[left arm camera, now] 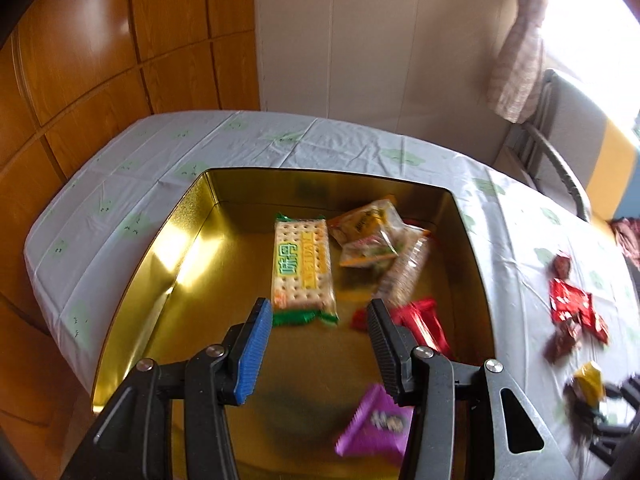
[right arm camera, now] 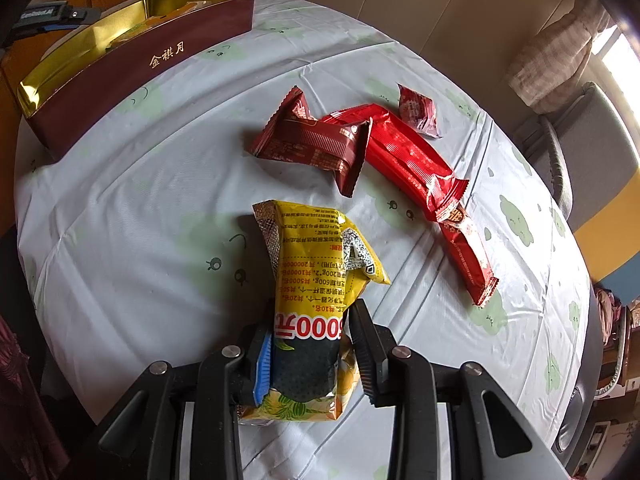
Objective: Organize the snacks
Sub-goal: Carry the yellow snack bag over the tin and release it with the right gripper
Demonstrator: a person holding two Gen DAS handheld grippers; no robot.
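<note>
Step in hand: you are filling the tin (left arm camera: 192, 216) with snacks, one packet per trip. Your right gripper (right arm camera: 312, 344) is gripping the yellow packet (right arm camera: 316, 280) low in the right wrist frame; both fingers (right arm camera: 366, 344) are pressing on its dark lower part, and the packet is lying flat on the table (right arm camera: 120, 240), pointing up the frame.

Your left gripper (left arm camera: 320, 344) is hovering over the tin with nothing between its fingers, which are standing apart. The purple packet (left arm camera: 376, 428) is showing blurred just below them, low in the tin; I cannot tell whether it is falling or lying there.

Judgement: the next move is calling for a lift of the yellow packet clear of the table and a carry to the tin, upper left of the right wrist frame. The grip is sitting near one end, so the free end is likely going to droop; you are needing height to clear the tin's wall.

Look of the thing: crinkled foil-type wrapper, yellow with red and black print, silver seal at the far end, one corner folded over. It is looking light and soft.

Inside the tin: cracker pack (left arm camera: 300, 272), a heap of clear packets (left arm camera: 372, 240), a red bar (left arm camera: 420, 320). On the table, three red packets (right arm camera: 408, 160) are waiting beyond the yellow one, near it but apart.
</note>
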